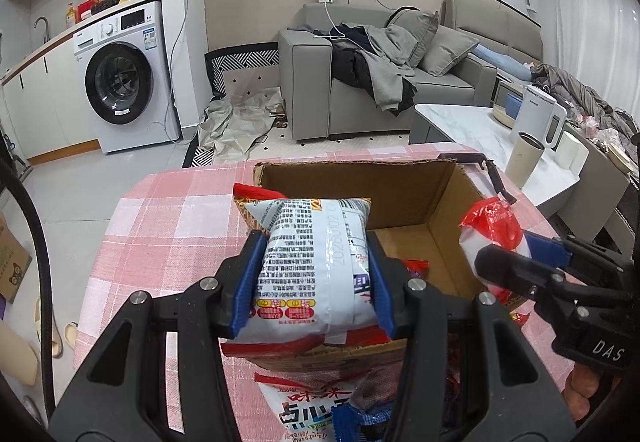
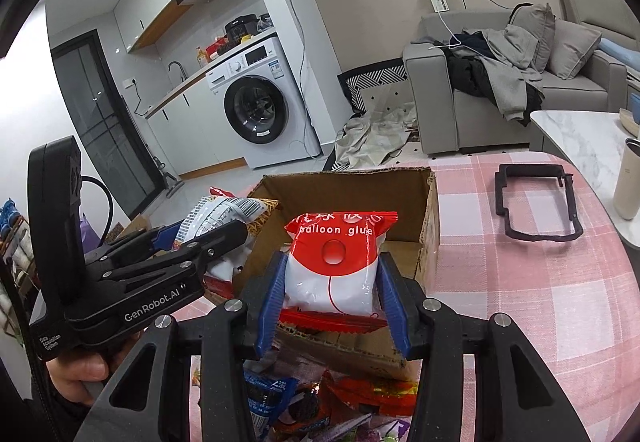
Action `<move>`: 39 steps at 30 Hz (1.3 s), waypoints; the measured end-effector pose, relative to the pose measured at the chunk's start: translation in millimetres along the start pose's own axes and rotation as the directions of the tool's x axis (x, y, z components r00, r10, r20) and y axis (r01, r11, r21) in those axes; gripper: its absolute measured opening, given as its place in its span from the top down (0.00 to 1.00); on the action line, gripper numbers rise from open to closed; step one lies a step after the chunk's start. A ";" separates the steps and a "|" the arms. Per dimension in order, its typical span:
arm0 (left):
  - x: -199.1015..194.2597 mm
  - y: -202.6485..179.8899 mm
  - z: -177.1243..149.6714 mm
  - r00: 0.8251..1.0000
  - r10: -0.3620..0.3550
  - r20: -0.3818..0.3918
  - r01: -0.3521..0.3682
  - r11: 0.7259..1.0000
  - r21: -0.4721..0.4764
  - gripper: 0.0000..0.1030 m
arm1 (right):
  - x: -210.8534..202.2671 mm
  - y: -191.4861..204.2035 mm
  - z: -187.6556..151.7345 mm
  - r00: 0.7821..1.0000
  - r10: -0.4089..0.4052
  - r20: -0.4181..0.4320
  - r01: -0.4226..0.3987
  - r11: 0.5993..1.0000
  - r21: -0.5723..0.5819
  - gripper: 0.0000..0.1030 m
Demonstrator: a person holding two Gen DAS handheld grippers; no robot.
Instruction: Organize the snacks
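Observation:
My left gripper (image 1: 316, 274) is shut on a white noodle packet (image 1: 308, 262) with black print and red ends, held over the near edge of an open cardboard box (image 1: 400, 197). My right gripper (image 2: 330, 282) is shut on a red and white "balloon glue" packet (image 2: 334, 262), also above the box (image 2: 426, 238). In the left wrist view that packet (image 1: 492, 230) and the right gripper (image 1: 520, 266) hang over the box's right side. In the right wrist view the left gripper (image 2: 200, 242) and its noodle packet (image 2: 224, 213) sit at the box's left. A small red wrapper (image 1: 416, 268) lies inside the box.
The box stands on a pink checked tablecloth (image 1: 168, 226). Several loose snack packets (image 2: 320, 402) lie in front of the box. A black rectangular frame (image 2: 536, 201) lies on the cloth at right. A cream cup (image 2: 630, 177) and white kettle (image 1: 540, 117) stand on a marble table beyond.

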State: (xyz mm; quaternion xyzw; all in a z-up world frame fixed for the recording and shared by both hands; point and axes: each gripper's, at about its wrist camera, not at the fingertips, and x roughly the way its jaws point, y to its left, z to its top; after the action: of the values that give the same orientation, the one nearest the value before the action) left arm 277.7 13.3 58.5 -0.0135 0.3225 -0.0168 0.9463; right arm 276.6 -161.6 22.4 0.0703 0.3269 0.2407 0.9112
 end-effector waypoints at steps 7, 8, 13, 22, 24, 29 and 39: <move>18.0 -1.8 -0.5 1.000 0.005 -0.011 -0.005 1.000 0.020 0.56 | 14.7 -0.1 0.0 1.000 -0.009 -0.020 0.009 1.000 -0.008 0.55; 20.0 -2.9 -0.7 1.000 0.006 -0.011 -0.005 1.000 0.025 0.56 | 16.2 -0.8 0.3 1.000 -0.012 -0.022 0.012 1.000 -0.008 0.55; 23.4 -5.8 0.4 1.000 -0.005 -0.019 0.005 0.999 0.036 0.57 | 21.0 -2.9 1.9 1.000 -0.017 -0.026 0.017 1.000 -0.009 0.55; 3.7 -10.0 0.1 0.999 -0.038 -0.034 0.040 0.998 0.054 0.48 | 13.5 -1.2 4.7 0.999 -0.044 -0.015 0.043 0.999 -0.032 0.46; -8.1 -7.1 -1.3 0.999 -0.039 -0.028 0.040 0.998 0.051 0.31 | 5.8 -1.3 4.3 0.998 -0.054 -0.010 0.054 0.998 -0.041 0.31; -44.8 -2.7 -10.6 1.000 -0.016 0.017 0.016 0.999 0.035 0.09 | -17.0 -10.2 -1.7 0.998 -0.066 -0.005 0.066 0.998 -0.023 0.02; -102.0 1.5 -42.3 0.999 -0.006 0.043 0.005 1.000 0.025 0.01 | -58.9 -19.1 -33.1 0.995 -0.099 -0.028 0.099 0.995 0.004 0.00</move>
State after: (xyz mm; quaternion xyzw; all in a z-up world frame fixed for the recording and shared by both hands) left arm 171.2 18.4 87.2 -0.0028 0.3017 -0.0232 0.9531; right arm 223.8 -207.8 24.3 0.0532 0.3435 0.1952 0.9171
